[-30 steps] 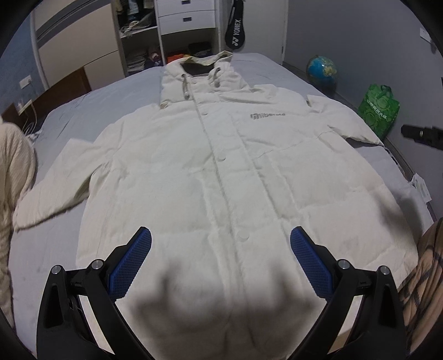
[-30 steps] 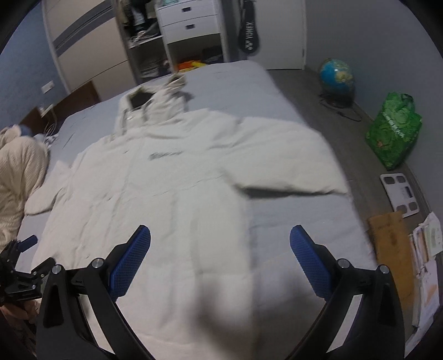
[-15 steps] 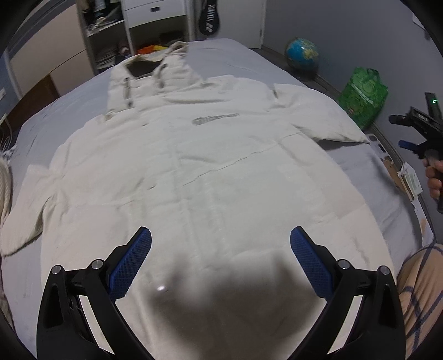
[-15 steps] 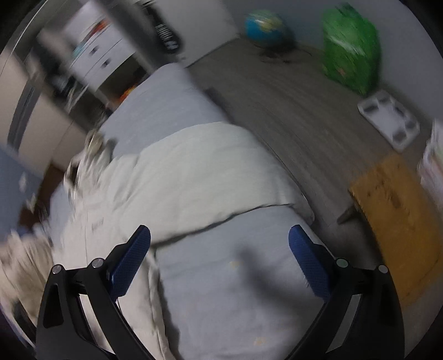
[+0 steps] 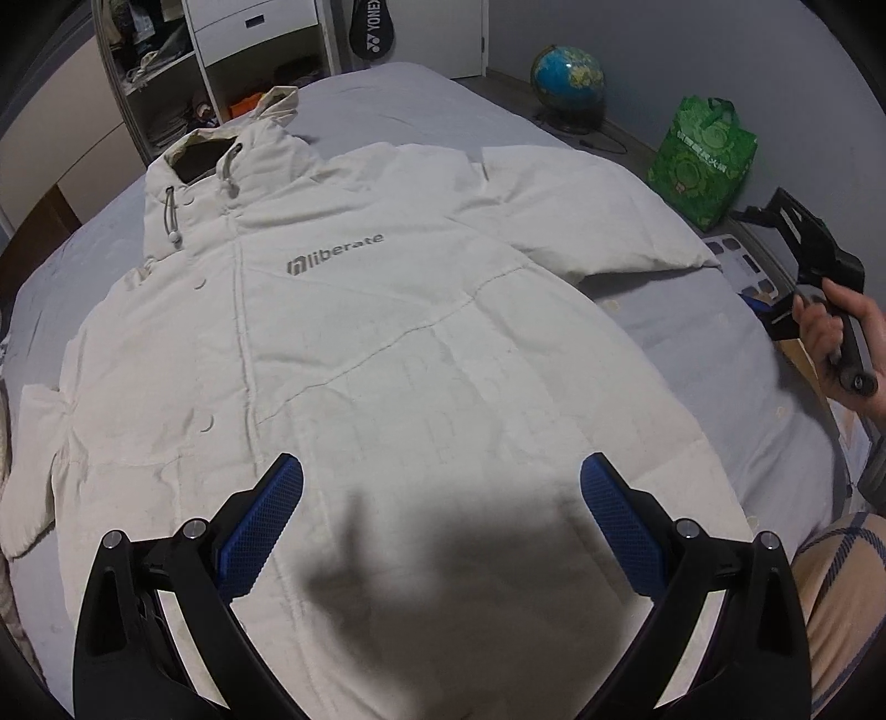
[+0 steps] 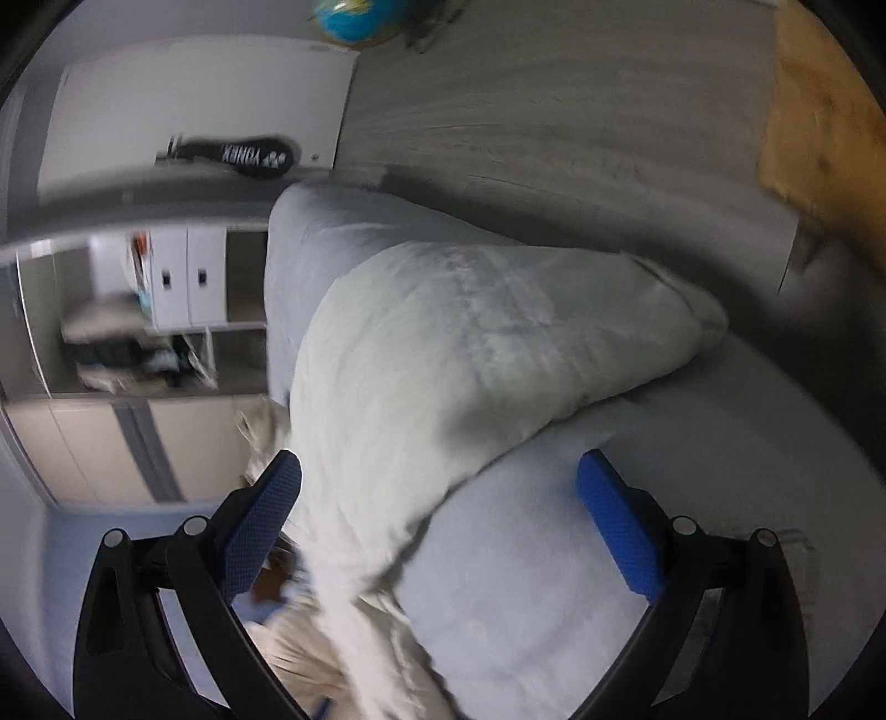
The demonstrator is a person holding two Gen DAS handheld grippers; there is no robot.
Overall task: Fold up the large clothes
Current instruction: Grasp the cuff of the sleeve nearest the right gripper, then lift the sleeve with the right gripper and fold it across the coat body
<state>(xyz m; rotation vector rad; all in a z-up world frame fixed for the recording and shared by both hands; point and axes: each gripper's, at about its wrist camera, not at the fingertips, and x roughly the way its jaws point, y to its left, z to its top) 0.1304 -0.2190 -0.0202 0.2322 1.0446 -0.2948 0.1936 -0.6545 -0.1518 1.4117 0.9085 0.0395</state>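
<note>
In the left wrist view, the cream-white padded hooded coat [image 5: 354, 354] lay spread flat and face up on the grey-sheeted bed [image 5: 692, 315], hood at the far end, hem at the near end and both sleeves out to the sides, probably laid open like this so the folds could start from a tidy shape. The left gripper [image 5: 437, 520] hovered above the lower front panel, its blue-padded jaws spread wide with nothing between them, casting a dark shadow on the cloth. At the right edge a hand [image 5: 841, 338] held the black handle of the right gripper out beyond the bed's side, near the cuff of the right-hand sleeve [image 5: 598, 221]. Beyond the bed stood a blue globe [image 5: 567, 75], a green patterned shopping bag [image 5: 703, 160], white drawers with open shelves [image 5: 249, 50] and a black racket cover [image 5: 374, 27]

In the right wrist view, blurred and steeply tilted, the right gripper [image 6: 437, 526] also had its jaws wide apart and empty. It pointed along that same sleeve [image 6: 476, 343], which lay puffed on the bed [image 6: 542, 581] with its cuff toward the right edge; I judged it was being lined up to take the sleeve and bring it across the body. The grey wood-look floor [image 6: 554, 111] and a brown cardboard sheet [image 6: 819, 116] showed past the mattress
</note>
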